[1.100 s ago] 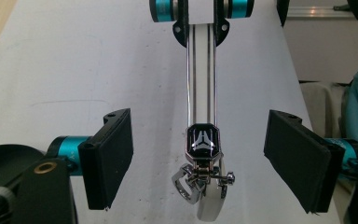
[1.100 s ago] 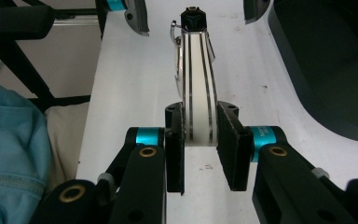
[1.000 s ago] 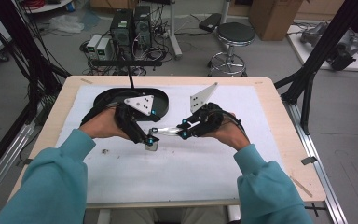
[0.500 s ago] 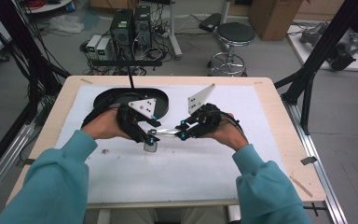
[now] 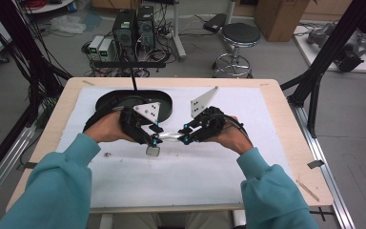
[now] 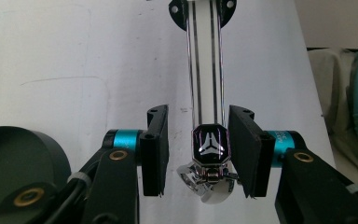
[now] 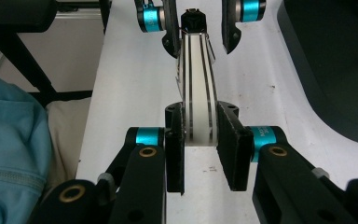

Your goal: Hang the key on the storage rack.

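White table cover (image 5: pixel 171 186) under both my hands. Right gripper (image 7: pixel 200 147): jaws closed on one end of the chrome bar (image 6: pixel 205 70), holding it level off the cover. Left gripper (image 6: pixel 198 154): jaws part-open astride the bar's black emblem end, gripping nothing, placed, I judge, to take it over

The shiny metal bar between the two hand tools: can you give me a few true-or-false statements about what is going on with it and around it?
1. The right gripper has its jaws closed on one end of the metal bar. True.
2. The left gripper is clamped tight on the bar's other end. False: its jaws stand open on either side of the black cap.
3. A black oval tray lies on the table behind the left hand. True.
4. The person wears red sleeves. False: the sleeves are teal.
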A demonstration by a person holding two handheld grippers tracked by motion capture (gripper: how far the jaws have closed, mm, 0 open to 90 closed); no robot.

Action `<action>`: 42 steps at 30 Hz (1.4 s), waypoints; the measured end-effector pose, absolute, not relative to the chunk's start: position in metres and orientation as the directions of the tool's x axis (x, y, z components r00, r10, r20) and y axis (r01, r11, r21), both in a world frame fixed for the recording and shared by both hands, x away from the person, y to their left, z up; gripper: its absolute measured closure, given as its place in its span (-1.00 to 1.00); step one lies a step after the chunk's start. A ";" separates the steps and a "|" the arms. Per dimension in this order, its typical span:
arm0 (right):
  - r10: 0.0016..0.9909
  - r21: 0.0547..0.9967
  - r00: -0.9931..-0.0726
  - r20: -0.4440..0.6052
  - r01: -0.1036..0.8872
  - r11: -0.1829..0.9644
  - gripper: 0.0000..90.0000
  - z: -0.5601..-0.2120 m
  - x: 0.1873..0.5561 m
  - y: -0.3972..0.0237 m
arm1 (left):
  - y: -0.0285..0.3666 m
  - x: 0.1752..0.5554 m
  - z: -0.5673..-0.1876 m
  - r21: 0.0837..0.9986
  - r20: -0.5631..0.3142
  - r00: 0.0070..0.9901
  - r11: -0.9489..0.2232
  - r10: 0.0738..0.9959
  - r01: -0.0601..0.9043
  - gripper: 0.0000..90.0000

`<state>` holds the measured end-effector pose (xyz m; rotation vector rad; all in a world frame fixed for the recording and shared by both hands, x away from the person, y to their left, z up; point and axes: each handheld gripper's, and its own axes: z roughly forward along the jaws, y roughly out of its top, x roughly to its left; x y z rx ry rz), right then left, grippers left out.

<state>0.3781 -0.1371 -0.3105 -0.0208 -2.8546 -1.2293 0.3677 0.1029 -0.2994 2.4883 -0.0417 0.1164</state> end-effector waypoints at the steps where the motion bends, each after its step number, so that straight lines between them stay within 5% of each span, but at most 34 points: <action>1: -0.002 0.726 -0.999 0.033 0.023 0.687 0.66 -0.310 0.378 -0.137 | 0.103 0.368 -0.299 0.598 0.094 0.996 -0.799 -0.006 -0.061 0.34; 23: 0.009 0.720 -0.999 0.035 0.032 0.693 0.66 -0.312 0.379 -0.137 | 0.099 0.367 -0.300 0.576 0.089 0.996 -0.815 -0.017 -0.065 0.62; 42: 0.005 0.724 -0.999 0.035 0.029 0.689 0.65 -0.313 0.381 -0.137 | 0.097 0.365 -0.301 0.564 0.079 0.996 -0.826 0.037 -0.014 0.65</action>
